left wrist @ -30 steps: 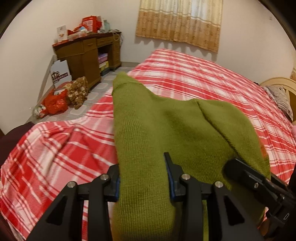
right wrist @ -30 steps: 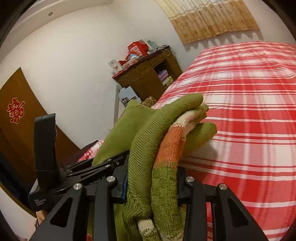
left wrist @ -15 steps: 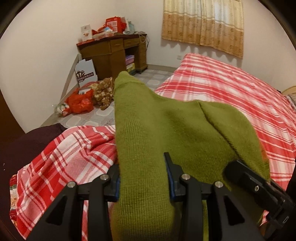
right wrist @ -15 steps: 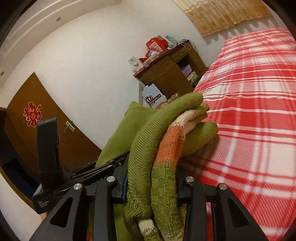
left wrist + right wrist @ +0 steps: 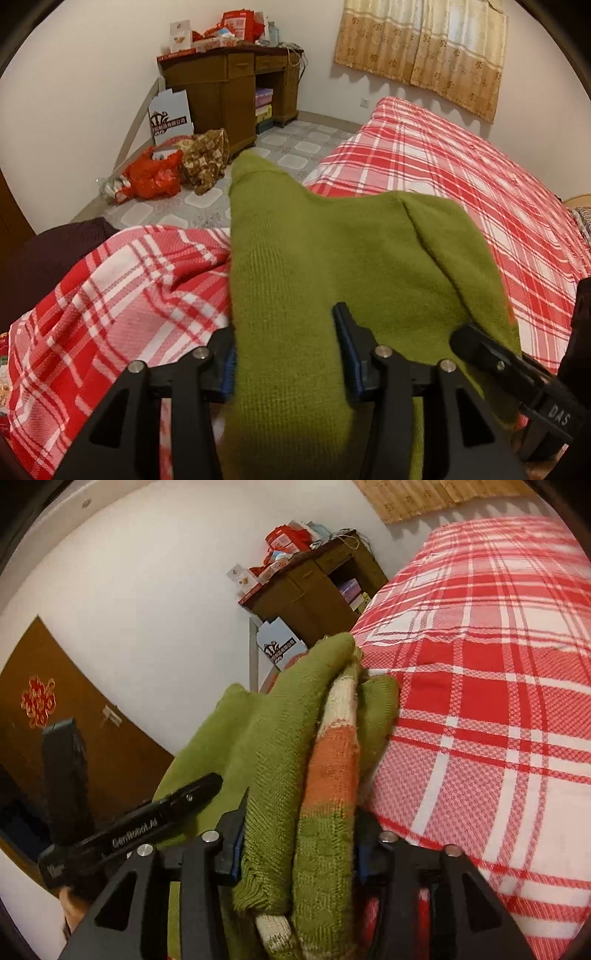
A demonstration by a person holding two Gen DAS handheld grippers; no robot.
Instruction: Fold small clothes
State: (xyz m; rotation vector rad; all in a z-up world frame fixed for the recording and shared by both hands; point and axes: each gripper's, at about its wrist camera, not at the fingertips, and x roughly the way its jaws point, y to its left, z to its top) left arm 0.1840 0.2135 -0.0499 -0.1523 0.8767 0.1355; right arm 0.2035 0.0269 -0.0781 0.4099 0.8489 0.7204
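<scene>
At about nine o'clock from where I stand, the left gripper (image 5: pixel 288 354) has its jaws clamped on a thick band of the green sweater (image 5: pixel 332 266), the knit bulging up between the blue pads and running away toward twelve o'clock, where one pointed corner hangs out past the bed (image 5: pixel 461 177) edge over the tiled floor (image 5: pixel 295 147). Moving across to three o'clock, the right gripper (image 5: pixel 299 830) has its jaws pinched on a bunched stack of layers, green outside with the orange and cream stripe (image 5: pixel 336 760) showing between them, held just above the plaid cover. The sweater spans the two grippers, lifted rather than laid flat. To do this well, I'd say both grips should stay firm and level while the garment is carried inward over the bed, well clear of the edge, so the hanging corner doesn't drag. Then lower it evenly, keeping the layers stacked, and let go only once the fabric rests flat.
</scene>
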